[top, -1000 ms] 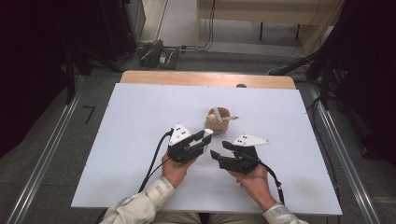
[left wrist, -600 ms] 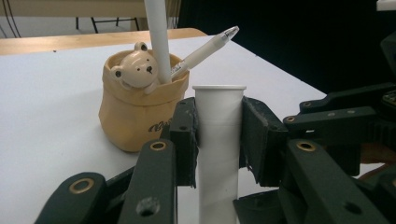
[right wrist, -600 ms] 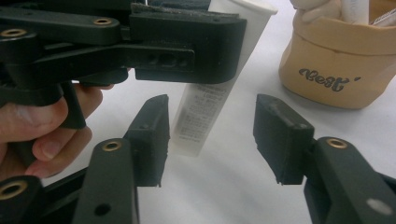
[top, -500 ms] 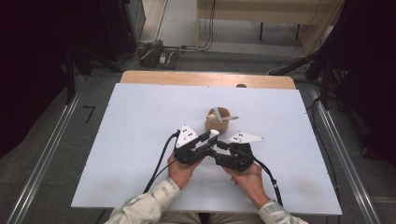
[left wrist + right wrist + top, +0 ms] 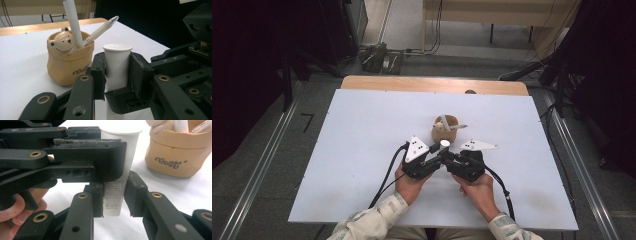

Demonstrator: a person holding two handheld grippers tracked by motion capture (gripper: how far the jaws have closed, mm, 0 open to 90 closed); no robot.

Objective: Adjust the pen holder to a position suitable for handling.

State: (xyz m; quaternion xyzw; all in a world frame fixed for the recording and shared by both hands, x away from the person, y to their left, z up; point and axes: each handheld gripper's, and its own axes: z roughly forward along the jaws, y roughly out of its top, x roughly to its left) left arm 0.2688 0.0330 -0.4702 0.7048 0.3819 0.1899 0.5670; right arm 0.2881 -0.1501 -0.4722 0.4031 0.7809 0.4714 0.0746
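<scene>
Nearest the person, two hands come up from the desk's (image 5: 362,190) close edge, each holding a gripper, and the two grippers meet just in front of the bear-faced pen holder (image 5: 445,128), on the person's side of it. The left gripper (image 5: 116,75) has its fingers pinching the upper part of a white tube (image 5: 117,67), which stands upright with its flat cap on top; in the left gripper view the pads press on both sides of the tube's body just below the cap. The right gripper (image 5: 113,197) comes in from the other side and lower down: its fingers have just been closing, and in the right gripper view they sit against the printed lower end of the white tube (image 5: 113,200), pinching it. From above, the tube's cap (image 5: 445,144) shows between the two grippers, close to the pen holder but apart from it. Behind the tube, the tan pen holder stands on the white desk, with a white pen (image 5: 73,22) and a clear-tipped pen (image 5: 101,30) leaning out of it.
</scene>
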